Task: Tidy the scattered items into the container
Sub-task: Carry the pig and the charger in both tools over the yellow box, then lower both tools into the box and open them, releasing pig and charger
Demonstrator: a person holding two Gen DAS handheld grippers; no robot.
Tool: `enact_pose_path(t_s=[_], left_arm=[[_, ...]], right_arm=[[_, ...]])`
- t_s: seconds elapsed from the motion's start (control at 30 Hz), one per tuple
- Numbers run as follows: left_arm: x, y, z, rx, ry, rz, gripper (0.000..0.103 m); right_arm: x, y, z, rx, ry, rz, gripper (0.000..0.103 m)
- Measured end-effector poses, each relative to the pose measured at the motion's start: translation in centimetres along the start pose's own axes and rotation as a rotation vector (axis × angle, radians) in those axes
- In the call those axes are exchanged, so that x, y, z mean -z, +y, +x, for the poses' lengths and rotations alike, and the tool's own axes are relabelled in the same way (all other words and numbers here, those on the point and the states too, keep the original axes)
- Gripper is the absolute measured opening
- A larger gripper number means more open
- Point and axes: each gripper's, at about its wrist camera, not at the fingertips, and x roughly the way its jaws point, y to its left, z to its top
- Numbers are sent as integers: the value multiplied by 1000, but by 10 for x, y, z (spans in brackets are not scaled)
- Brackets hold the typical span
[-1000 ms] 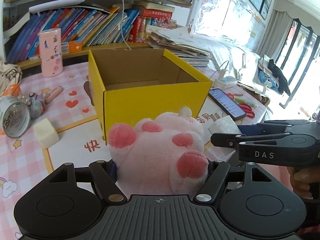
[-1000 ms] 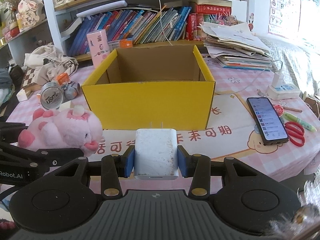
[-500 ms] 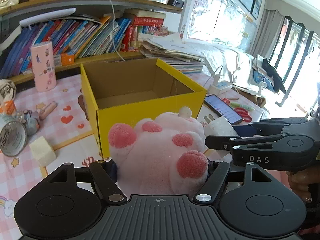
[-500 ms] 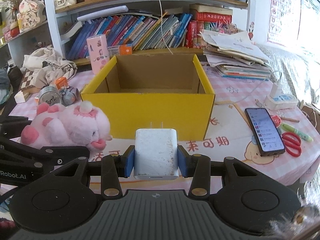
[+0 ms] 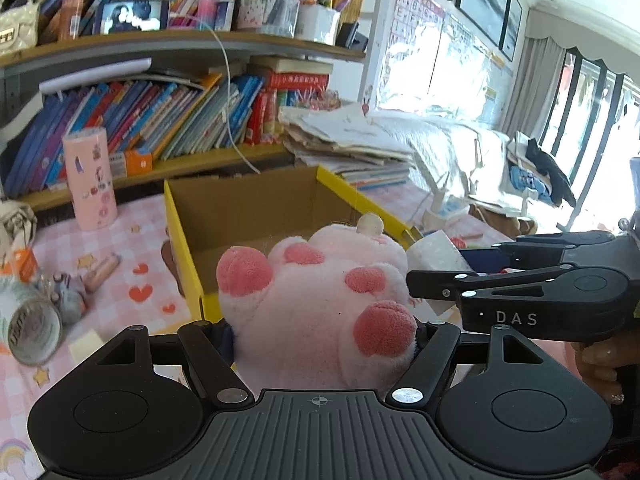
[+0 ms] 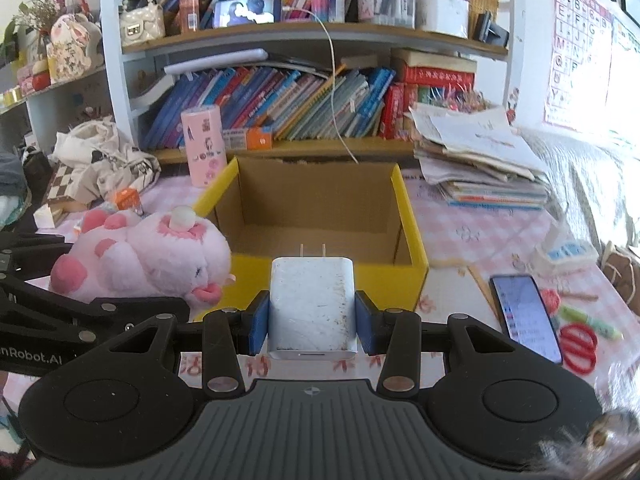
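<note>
My left gripper (image 5: 320, 332) is shut on a pink plush toy (image 5: 320, 300) and holds it raised at the front edge of the open yellow cardboard box (image 5: 182, 232). The plush also shows in the right wrist view (image 6: 152, 260), at the box's front left corner. My right gripper (image 6: 312, 320) is shut on a white wall charger (image 6: 312, 308), prongs pointing at the box (image 6: 408, 224), just before its front wall. The charger also shows in the left wrist view (image 5: 434, 248). The box's visible floor is bare.
On the pink checked tablecloth left of the box lie a tin can (image 5: 34, 330), a small grey toy (image 5: 70, 296), a yellowish block (image 5: 86, 342) and a pink tumbler (image 5: 90, 180). Right of the box lie a phone (image 6: 524, 316), red scissors (image 6: 576, 346) and stacked papers (image 6: 480, 160). Bookshelves stand behind.
Both grippers have risen and moved toward the box with their loads; the box interior now shows more from above. The grips have not changed.
</note>
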Motion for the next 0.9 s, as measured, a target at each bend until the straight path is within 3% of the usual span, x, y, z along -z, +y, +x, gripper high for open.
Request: enact_pose_path(t_s=[0.53, 0.73, 0.9], left_arm=[[-49, 8, 46, -124, -46, -49, 73], [-61, 14, 78, -173, 2, -56, 73], [-71, 21, 114, -210, 92, 27, 73]], right_arm=[[-64, -42, 66, -104, -39, -89, 41], [-71, -57, 102, -150, 6, -153, 41], [-81, -57, 142, -177, 46, -334, 41]])
